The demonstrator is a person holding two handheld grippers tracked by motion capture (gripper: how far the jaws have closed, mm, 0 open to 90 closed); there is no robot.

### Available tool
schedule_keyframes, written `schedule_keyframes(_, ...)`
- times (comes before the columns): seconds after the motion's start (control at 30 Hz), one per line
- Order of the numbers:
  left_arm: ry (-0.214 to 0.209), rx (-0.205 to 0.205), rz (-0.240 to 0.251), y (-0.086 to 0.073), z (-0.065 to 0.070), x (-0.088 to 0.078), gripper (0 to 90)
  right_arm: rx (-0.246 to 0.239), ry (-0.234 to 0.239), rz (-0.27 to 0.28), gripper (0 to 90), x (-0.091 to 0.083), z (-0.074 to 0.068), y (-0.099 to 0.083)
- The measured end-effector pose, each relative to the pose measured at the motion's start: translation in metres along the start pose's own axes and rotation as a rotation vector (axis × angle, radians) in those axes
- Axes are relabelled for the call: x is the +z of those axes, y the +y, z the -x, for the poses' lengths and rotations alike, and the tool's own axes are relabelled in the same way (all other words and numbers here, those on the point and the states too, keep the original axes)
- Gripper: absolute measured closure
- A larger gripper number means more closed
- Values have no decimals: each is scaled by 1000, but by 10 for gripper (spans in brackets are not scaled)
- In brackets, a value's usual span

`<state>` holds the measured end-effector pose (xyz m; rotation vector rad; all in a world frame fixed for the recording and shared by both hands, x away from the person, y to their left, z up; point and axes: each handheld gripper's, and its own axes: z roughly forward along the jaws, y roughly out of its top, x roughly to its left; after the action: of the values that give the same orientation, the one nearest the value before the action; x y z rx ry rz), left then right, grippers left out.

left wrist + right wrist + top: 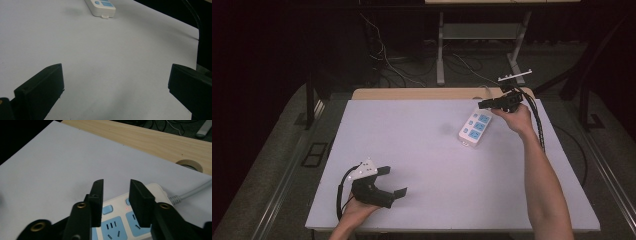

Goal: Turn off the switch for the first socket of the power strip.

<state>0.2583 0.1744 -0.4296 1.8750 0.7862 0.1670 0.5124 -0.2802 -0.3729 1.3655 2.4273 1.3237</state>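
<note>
A white power strip (475,127) with blue sockets lies on the white table sheet (412,145) at the far right. My right gripper (484,105) hangs just above its far end. In the right gripper view the jaws (116,182) stand a narrow gap apart with nothing between them, and the strip (117,225), with its blue switches and a small red light, lies beneath. My left gripper (396,181) rests near the front left of the sheet. Its jaws (116,72) are spread wide over bare surface, and the strip (101,6) lies far ahead of them.
A wooden tabletop (427,93) shows beyond the sheet's far edge, with a round cable hole (189,165). The strip's white cord (195,191) runs off toward it. Behind the table, loose cables (384,57) and a stand's white legs (440,55) are on the floor.
</note>
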Motion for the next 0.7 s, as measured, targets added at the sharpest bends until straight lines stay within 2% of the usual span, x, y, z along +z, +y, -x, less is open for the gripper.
schedule_keyframes(0.1, 4, 0, 4, 0, 0, -1, 0, 12, 8, 5, 772, 6, 0, -1)
schedule_keyframes(0.27, 4, 1, 4, 0, 0, -1, 0, 3, -15, 6, 890, 16, -3, -2)
schedule_keyframes(0.5, 8, 3, 5, 0, 0, -2, 0, 25, -63, -15, 896, 31, 0, -7)
schedule_keyframes(0.7, 12, 0, 4, 0, -1, -2, 0, 29, -70, -21, 896, 39, 4, -11)
